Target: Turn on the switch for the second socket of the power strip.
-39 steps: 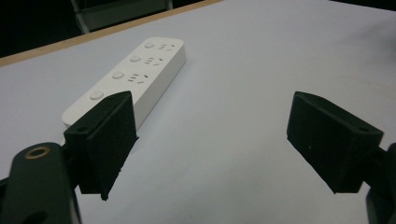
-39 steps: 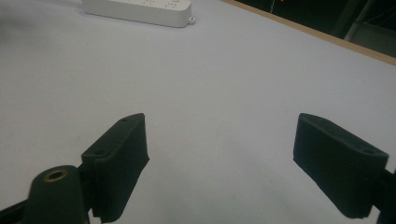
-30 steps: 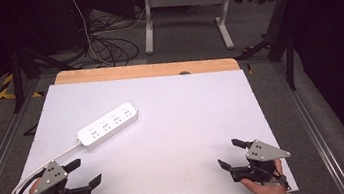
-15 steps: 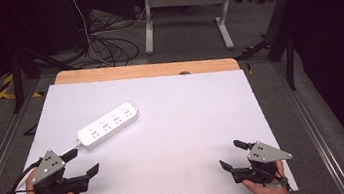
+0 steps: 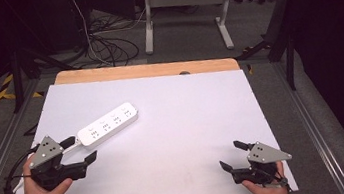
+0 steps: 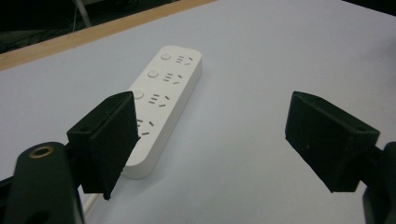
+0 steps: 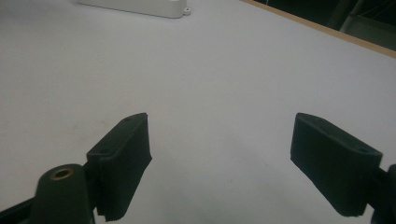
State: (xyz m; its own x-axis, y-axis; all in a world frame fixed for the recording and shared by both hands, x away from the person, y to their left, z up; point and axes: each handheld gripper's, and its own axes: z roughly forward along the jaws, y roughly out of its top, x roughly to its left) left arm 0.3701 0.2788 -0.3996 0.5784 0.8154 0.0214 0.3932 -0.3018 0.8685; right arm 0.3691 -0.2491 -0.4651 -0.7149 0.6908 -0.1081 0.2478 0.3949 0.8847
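A white power strip [image 5: 108, 124] lies flat on the white tabletop [image 5: 186, 105], left of centre, with its cord trailing off towards the near left. My left gripper [image 5: 80, 149] is open just short of the strip's near end, one jaw close beside that end. In the left gripper view the power strip [image 6: 161, 100] lies ahead and to the left, partly behind the left jaw, and the left gripper [image 6: 210, 126] holds nothing. My right gripper [image 5: 230, 155] stands open near the front right edge over bare table. The right gripper [image 7: 219, 149] is empty, and the power strip [image 7: 135, 7] shows far off at the top.
A wooden strip [image 5: 146, 70] runs along the table's far edge. Metal rails flank the table on both sides. Beyond it on the floor are tangled cables [image 5: 102, 45] and a white desk frame [image 5: 183, 4].
My left gripper has moved forward and up the table until it sits at the power strip's near end. The right gripper has drifted slightly towards the near edge. Both stay open.
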